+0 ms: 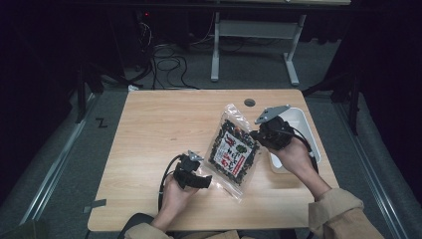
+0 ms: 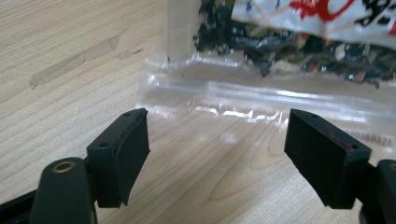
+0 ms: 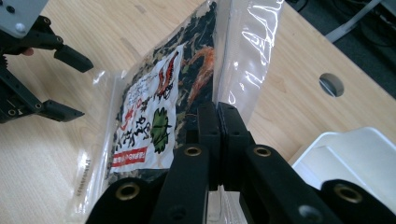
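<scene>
The snack bag (image 1: 233, 149) lies between the two tools on the desk (image 1: 149, 124), slanting from the right hand-held gripper (image 1: 256, 134) down toward the left hand-held gripper (image 1: 206, 180). The bag's edge on that side is clamped in the right hand-held gripper, and the bag's near end lies on the desk just ahead of the left hand-held gripper, partly between its parted jaws. The tray (image 1: 306, 119) sits right of and behind the right hand-held gripper, at the desk's right edge. The cable hole (image 1: 249, 102) lies beyond the bag's far end, left of the tray.
</scene>
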### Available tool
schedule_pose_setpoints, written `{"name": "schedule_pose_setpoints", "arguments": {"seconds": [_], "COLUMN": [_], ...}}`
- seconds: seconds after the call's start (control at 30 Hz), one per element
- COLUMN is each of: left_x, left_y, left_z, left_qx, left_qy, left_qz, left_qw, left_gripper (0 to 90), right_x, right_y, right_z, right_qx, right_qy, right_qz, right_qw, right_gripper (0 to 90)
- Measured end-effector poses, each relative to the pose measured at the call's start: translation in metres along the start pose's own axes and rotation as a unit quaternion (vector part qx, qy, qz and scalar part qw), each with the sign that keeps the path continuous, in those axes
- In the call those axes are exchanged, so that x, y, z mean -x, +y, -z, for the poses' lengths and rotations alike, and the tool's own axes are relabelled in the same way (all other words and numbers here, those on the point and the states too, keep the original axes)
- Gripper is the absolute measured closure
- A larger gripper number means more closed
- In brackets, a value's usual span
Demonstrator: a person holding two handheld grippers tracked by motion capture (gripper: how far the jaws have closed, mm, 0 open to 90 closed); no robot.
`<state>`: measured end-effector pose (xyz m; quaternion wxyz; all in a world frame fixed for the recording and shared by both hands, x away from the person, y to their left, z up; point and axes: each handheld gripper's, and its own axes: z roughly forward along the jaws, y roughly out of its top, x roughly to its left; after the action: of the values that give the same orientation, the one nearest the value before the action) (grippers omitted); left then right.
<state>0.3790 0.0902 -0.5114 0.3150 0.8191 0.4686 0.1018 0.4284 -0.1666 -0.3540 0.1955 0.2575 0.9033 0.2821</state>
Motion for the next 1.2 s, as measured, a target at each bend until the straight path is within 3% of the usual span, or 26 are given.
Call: {"name": "schedule_pose_setpoints", "arguments": {"seconds": [0.53, 0.9, 1.2], "left_x": [0.000, 0.001, 0.001], "left_y": [0.000, 0.000, 0.000], "left_z": [0.001, 0.001, 0.002], "left_qx": [0.003, 0.005, 0.010], "left_qy": [-0.004, -0.006, -0.004], "left_qz": [-0.002, -0.001, -0.005], "left_qw": [1.0000, 1.0000, 0.9999], "left_gripper": [23.5, 23.4, 23.6], "right_x": [0.009, 0.026, 0.047], "right_y": [0.024, 0.034, 0.032], "right_z": [0.023, 0.046, 0.064], "right_qx": [-0.003, 0.007, 0.020], "right_qy": [-0.034, -0.067, -0.095], "right_qz": [0.021, 0.017, -0.007], "right_qw": [0.9992, 0.9976, 0.9953], "right_gripper": [90.0, 90.0, 90.0]}}
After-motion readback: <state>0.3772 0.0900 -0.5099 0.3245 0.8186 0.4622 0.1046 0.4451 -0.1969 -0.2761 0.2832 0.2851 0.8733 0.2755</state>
